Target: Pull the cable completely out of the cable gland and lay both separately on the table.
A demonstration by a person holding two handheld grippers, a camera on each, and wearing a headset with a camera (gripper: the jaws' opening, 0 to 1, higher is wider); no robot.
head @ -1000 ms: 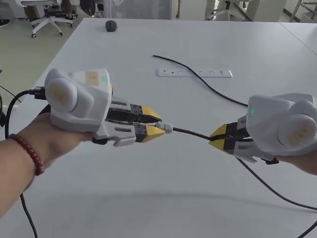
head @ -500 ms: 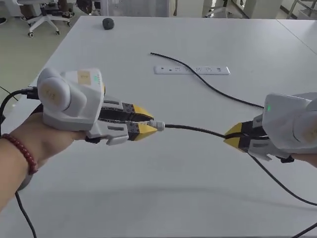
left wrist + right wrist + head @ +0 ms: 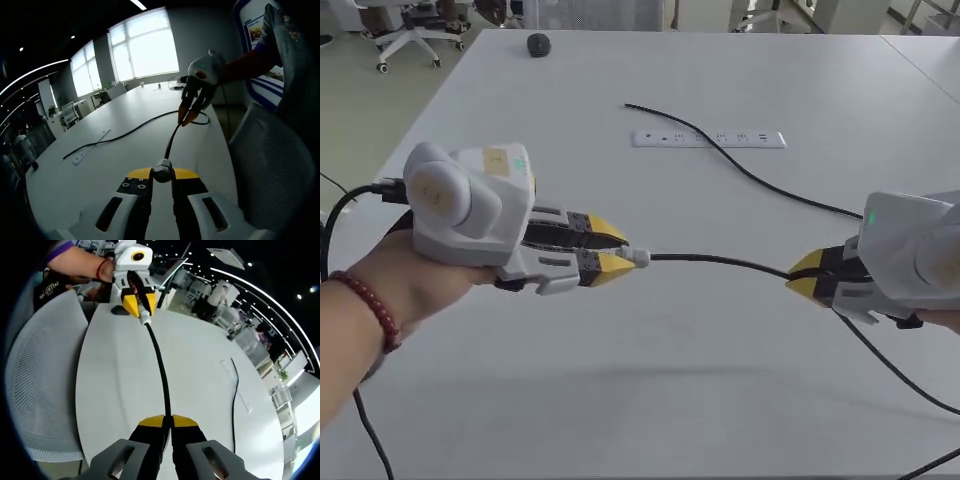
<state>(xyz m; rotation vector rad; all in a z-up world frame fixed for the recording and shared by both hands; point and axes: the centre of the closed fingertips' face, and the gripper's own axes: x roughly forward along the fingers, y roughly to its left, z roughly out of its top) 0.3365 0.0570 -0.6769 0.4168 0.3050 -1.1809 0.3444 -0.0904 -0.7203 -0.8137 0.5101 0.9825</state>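
White table (image 3: 650,400) is spreading beneath the work, with both grippers held above its near part. Over the last second they have been drawing apart. The left gripper (image 3: 620,256) is keeping roughly its place while the right gripper (image 3: 800,280) is travelling off toward the person's right. The left jaws are clamping the gland between their yellow tips, and the right jaws are pinching the cable.

The black cable (image 3: 720,262) is now spanning a much longer gap between them, running nearly straight and off the table. Its slack is trailing behind the right gripper and curving back across the power strip (image 3: 708,139).

The small pale cable gland (image 3: 162,169) is still sitting at the left jaw tips with the cable entering it. So the pull is under way, by my reading, but the two are not yet separated. I cannot tell how much cable remains inside, and nothing is laid down yet.
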